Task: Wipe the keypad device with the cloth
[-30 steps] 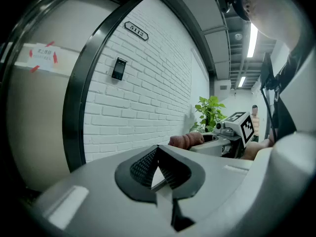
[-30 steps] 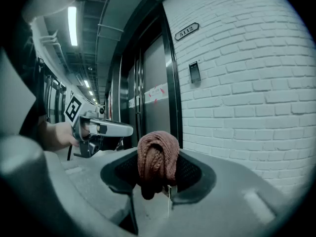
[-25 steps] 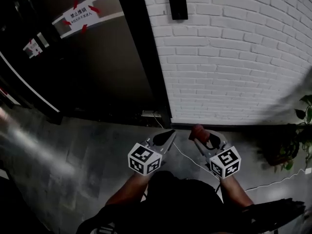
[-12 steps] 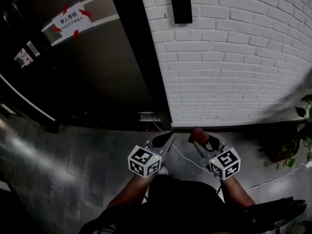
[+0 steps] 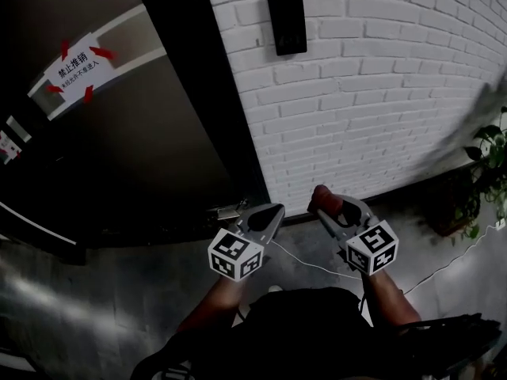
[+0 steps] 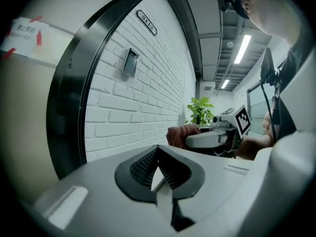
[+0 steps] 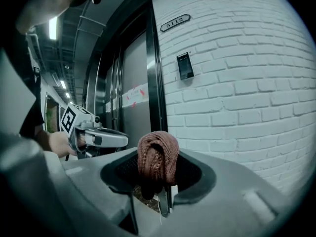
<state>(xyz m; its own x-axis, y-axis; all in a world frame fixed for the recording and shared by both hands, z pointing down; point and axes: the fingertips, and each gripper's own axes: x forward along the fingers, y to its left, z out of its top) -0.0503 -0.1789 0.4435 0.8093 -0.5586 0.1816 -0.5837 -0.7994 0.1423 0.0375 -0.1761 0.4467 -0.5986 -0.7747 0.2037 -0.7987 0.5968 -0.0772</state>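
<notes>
The keypad device [image 5: 286, 22] is a black upright panel fixed on the white brick wall, high in the head view; it also shows small in the left gripper view [image 6: 130, 62] and the right gripper view [image 7: 185, 65]. A rust-brown knitted cloth [image 7: 157, 158] is bunched between the jaws of my right gripper [image 5: 326, 206], which is shut on it well below the keypad device. The cloth's tip [image 5: 321, 197] pokes out ahead of that gripper. My left gripper [image 5: 269, 218] sits beside it to the left, jaws closed with nothing between them.
A dark metal door frame [image 5: 198, 93] and a door with a taped paper notice [image 5: 75, 66] stand left of the wall. A potted plant [image 5: 489, 153] is at the right. A white cable [image 5: 313, 266] runs across the grey floor.
The view has tilted up and shifted, so the keypad device now sits lower and fuller in the head view. Both grippers rose slightly and kept their hold and spacing.
</notes>
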